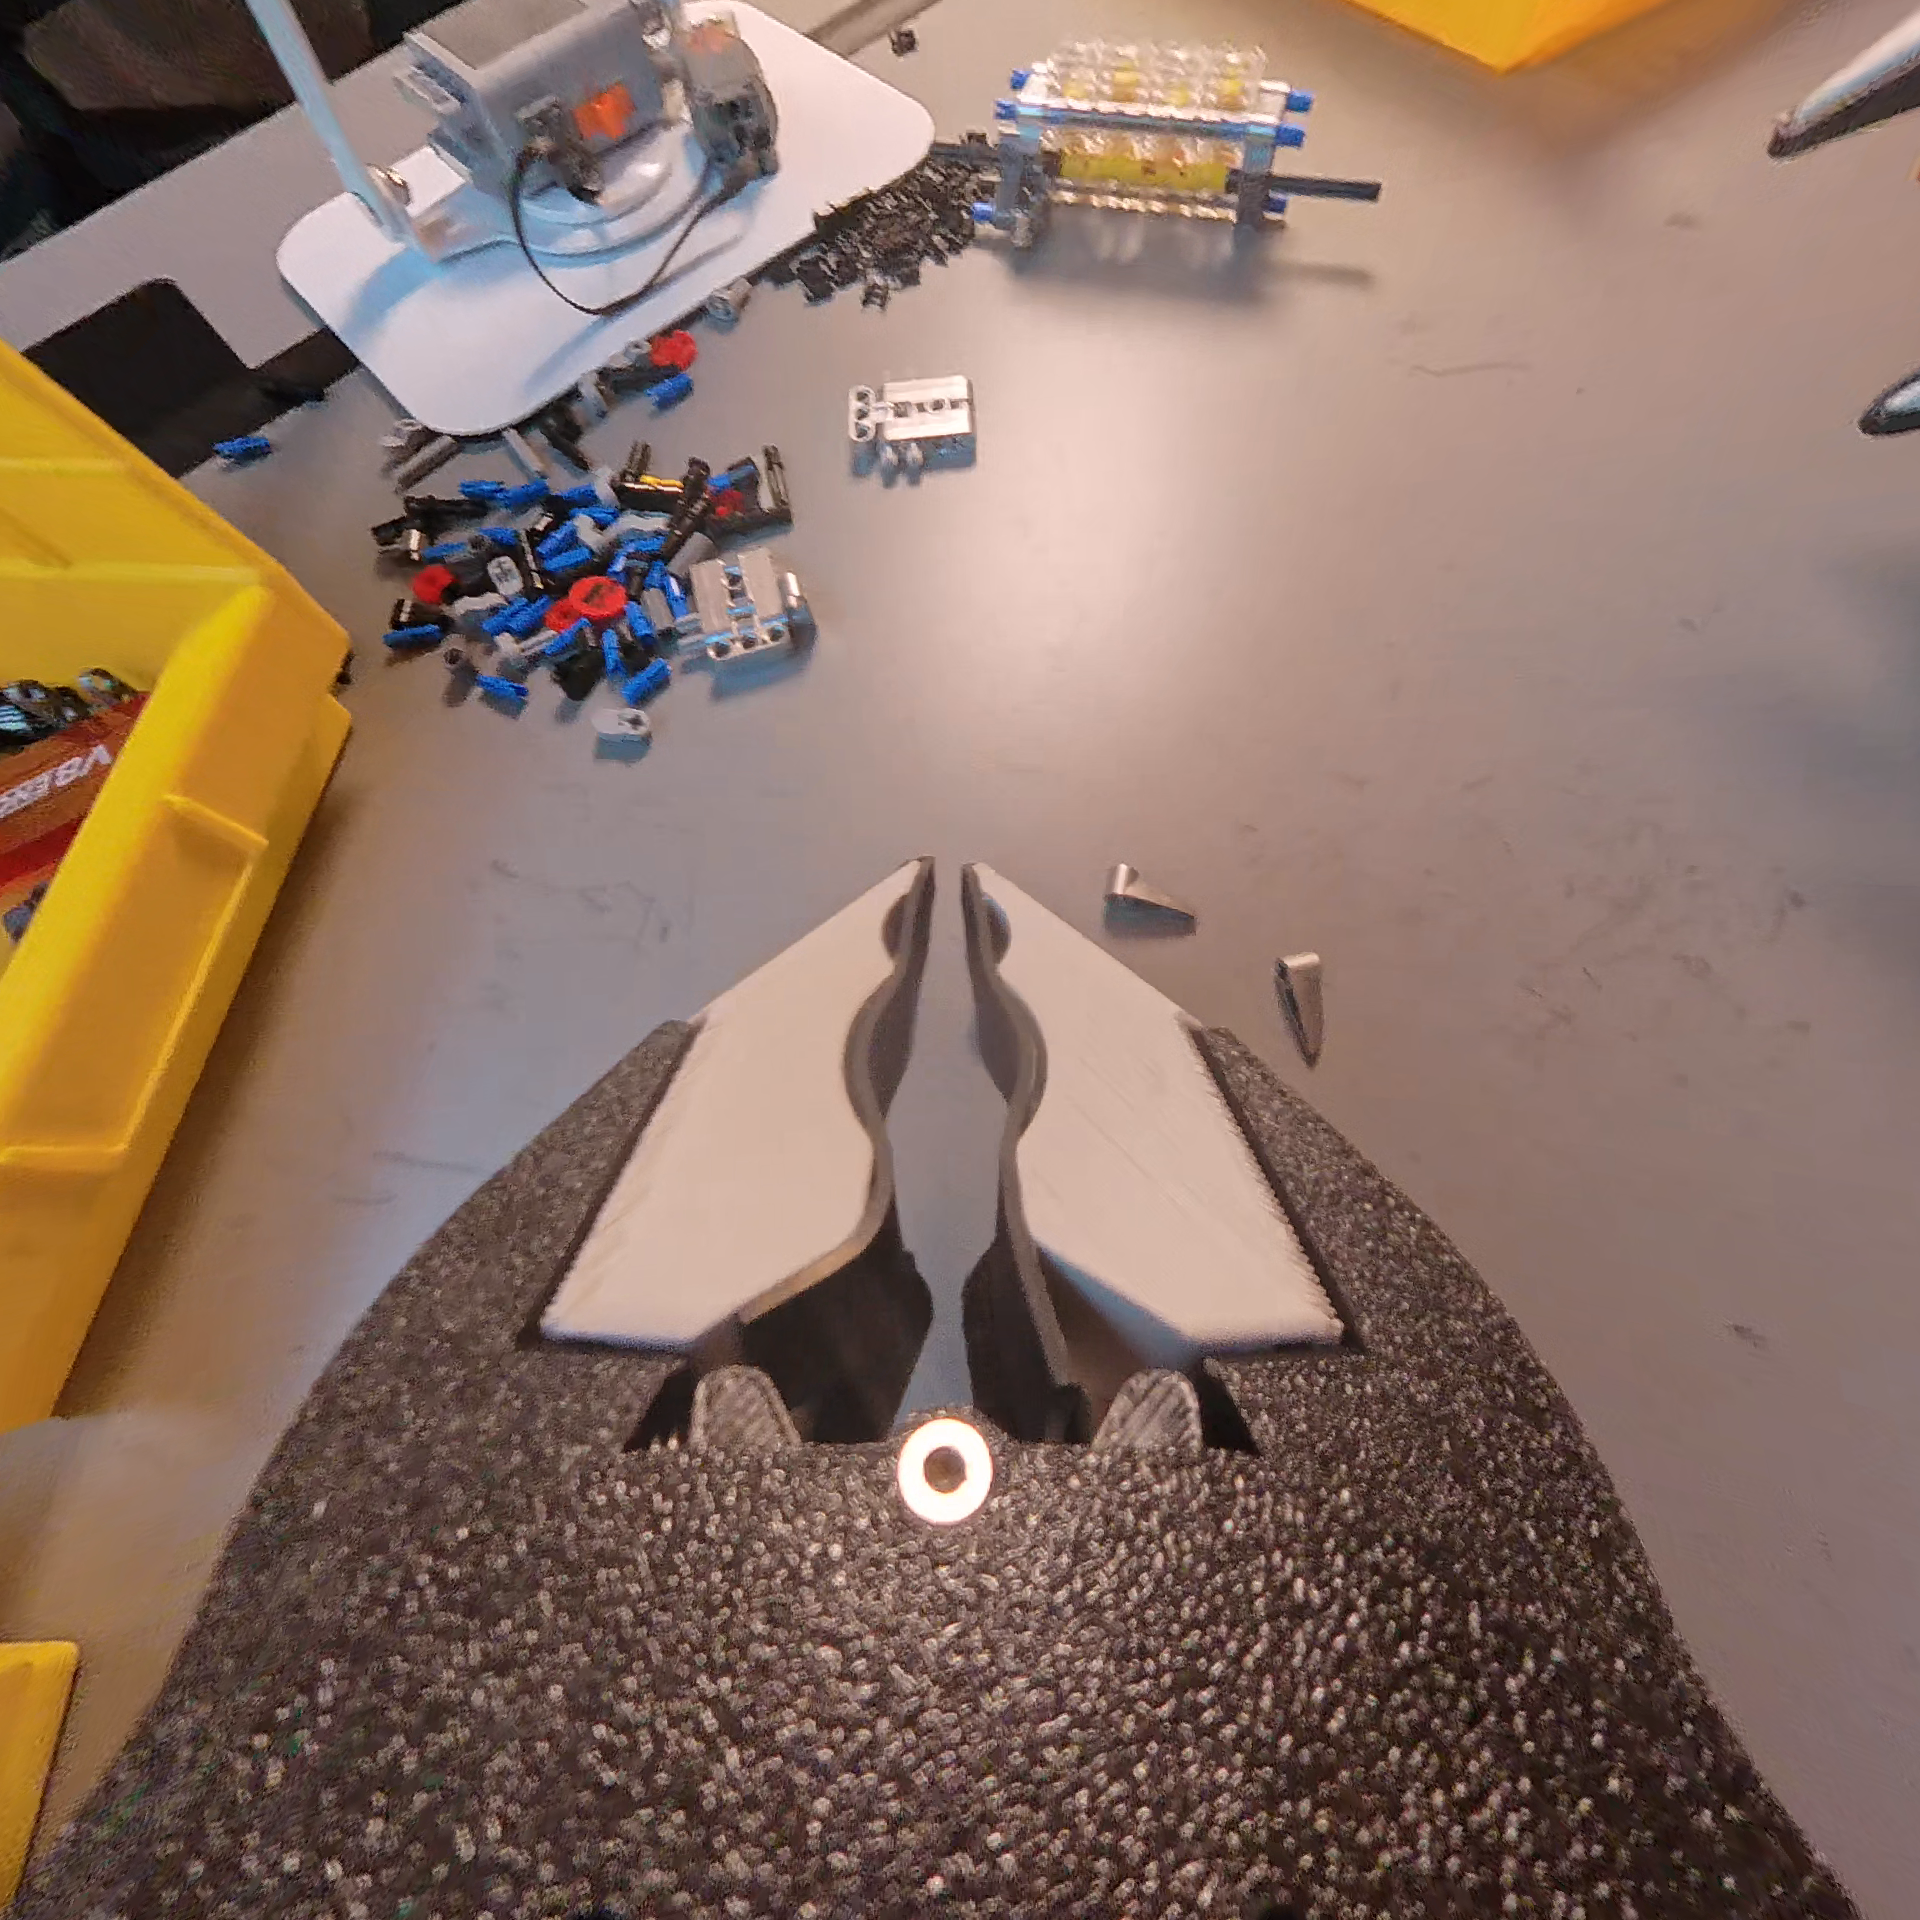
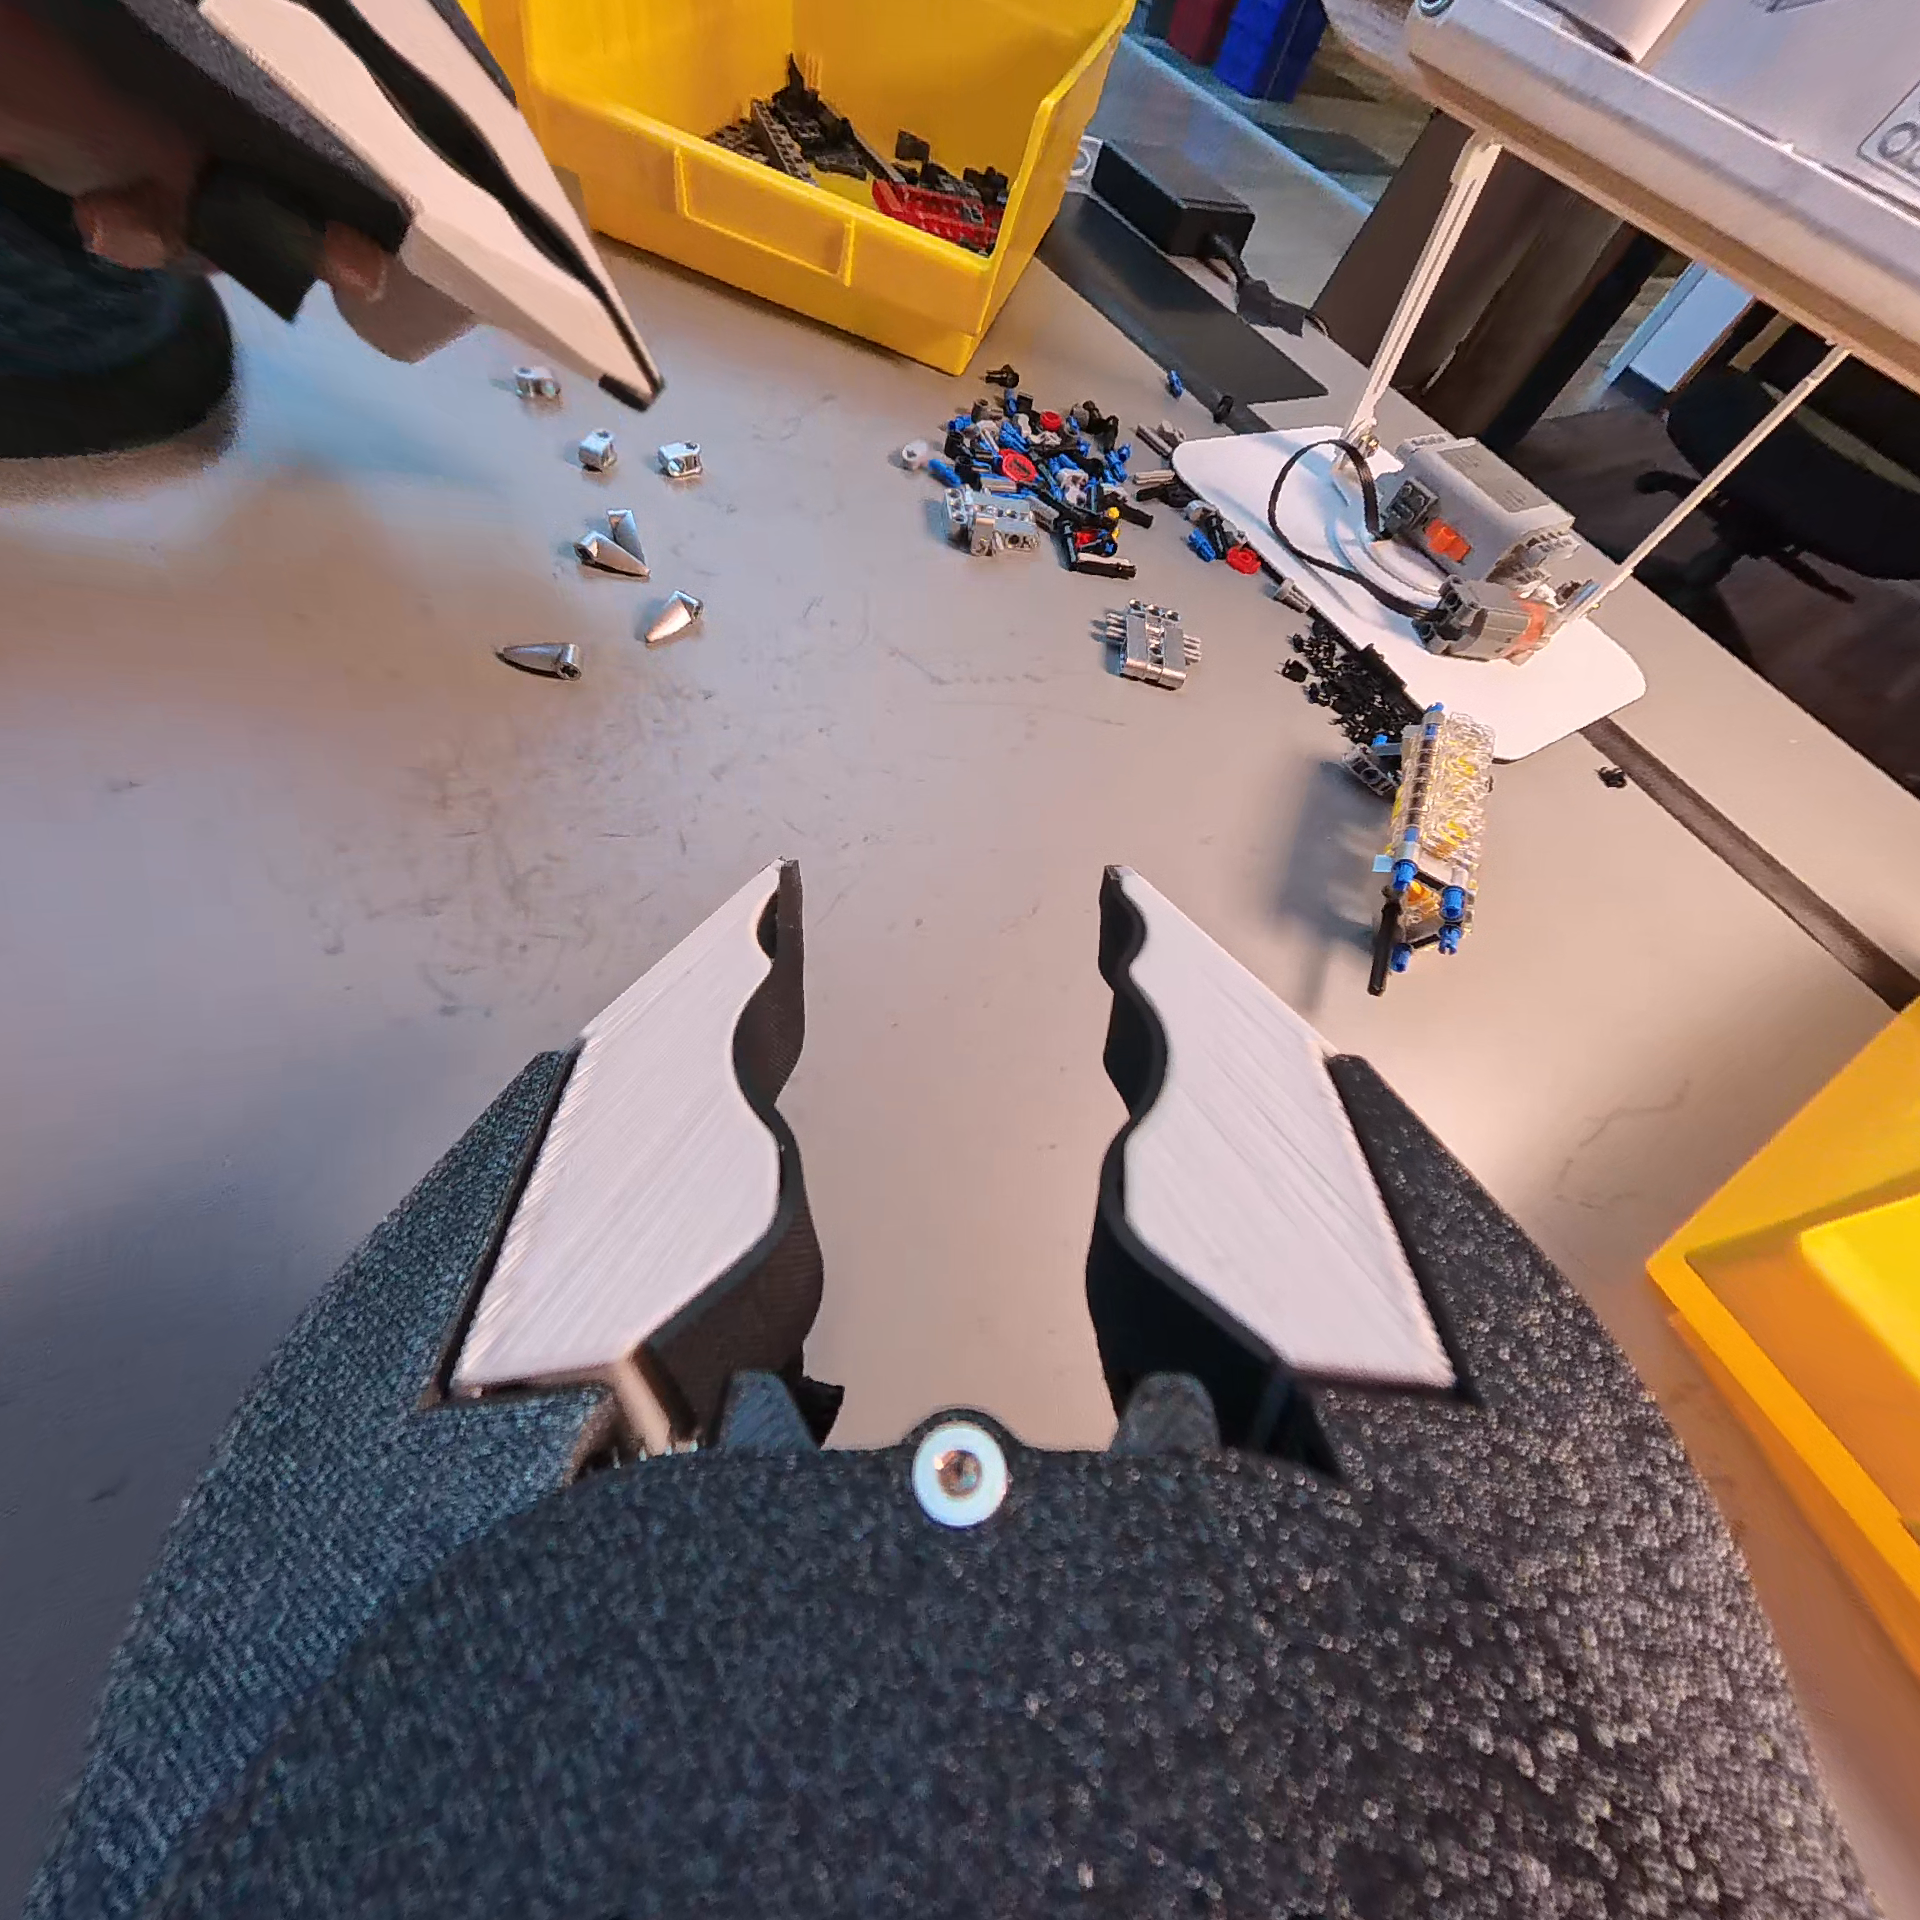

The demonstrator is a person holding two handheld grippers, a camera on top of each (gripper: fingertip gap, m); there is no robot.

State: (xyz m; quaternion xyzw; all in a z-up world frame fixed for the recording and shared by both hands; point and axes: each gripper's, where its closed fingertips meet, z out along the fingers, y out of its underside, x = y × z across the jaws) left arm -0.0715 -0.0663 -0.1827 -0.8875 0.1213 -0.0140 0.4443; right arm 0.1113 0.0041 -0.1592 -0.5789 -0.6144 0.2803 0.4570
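My left gripper is shut, with only a thin slit between the pads and nothing in it. It hovers over the grey table. Two small silver cone-shaped pieces lie just to its right. In the right wrist view the left gripper points down near several silver cones and small grey connectors. My right gripper is open and empty above bare table. One of its fingertips shows at the right edge of the left wrist view.
A pile of blue, black and red small parts lies ahead. A grey beam block, a clear-and-yellow assembly, a white plate with grey motor, and yellow bins ring the table. The grippers' ends are close to 20 cm from one another. The clear-and-yellow assembly is closer to my right gripper, around 15 cm from its tips; the left tips are 25 cm off. Seen from the left wrist view as well.
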